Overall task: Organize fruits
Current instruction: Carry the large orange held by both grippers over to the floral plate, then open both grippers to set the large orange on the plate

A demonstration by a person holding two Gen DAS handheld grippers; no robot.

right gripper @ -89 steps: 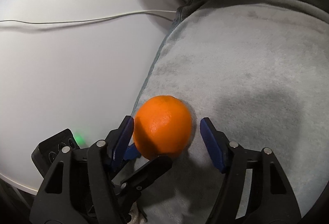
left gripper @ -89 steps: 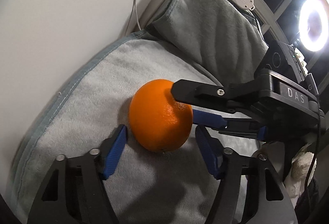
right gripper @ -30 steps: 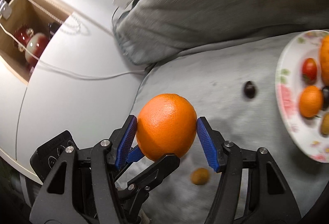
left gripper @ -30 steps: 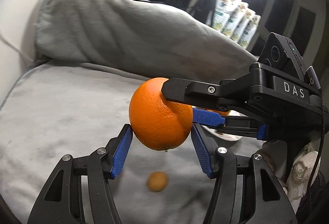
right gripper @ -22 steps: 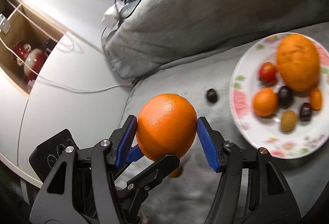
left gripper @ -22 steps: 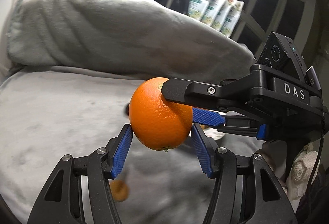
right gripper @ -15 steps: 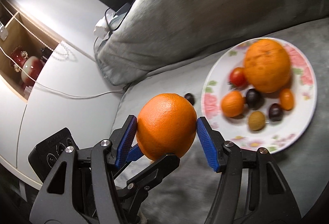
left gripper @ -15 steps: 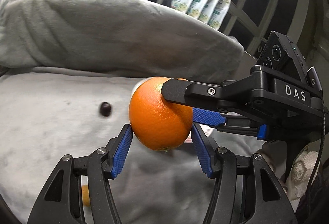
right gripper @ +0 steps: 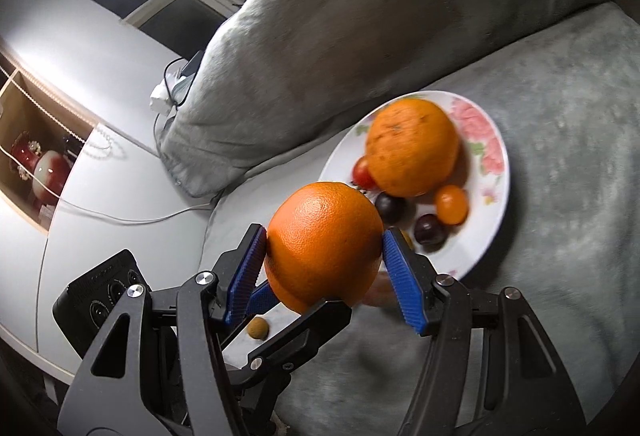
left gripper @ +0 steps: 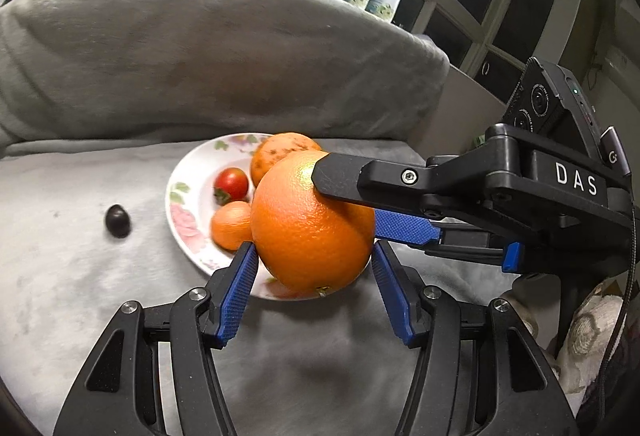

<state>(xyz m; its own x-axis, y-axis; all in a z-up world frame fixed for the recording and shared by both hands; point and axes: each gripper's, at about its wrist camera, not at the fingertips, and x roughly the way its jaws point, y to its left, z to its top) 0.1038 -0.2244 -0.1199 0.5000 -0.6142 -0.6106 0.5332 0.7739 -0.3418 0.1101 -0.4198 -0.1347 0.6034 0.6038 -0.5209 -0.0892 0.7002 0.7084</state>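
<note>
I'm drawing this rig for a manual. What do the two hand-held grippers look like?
Both, the left hand-held gripper and the right hand-held gripper, have black angular frames, silver screws and ribbed blue pads. The right one's body bears white "DAS" lettering, camera lenses and a black cable.

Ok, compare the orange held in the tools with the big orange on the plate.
The held orange is off the surface, clamped by both tools; the plate orange rests on the floral plate. The held orange's peel is clean and bright; the plate orange is speckled with brown marks and duller. Both are large, round and orange.
</note>
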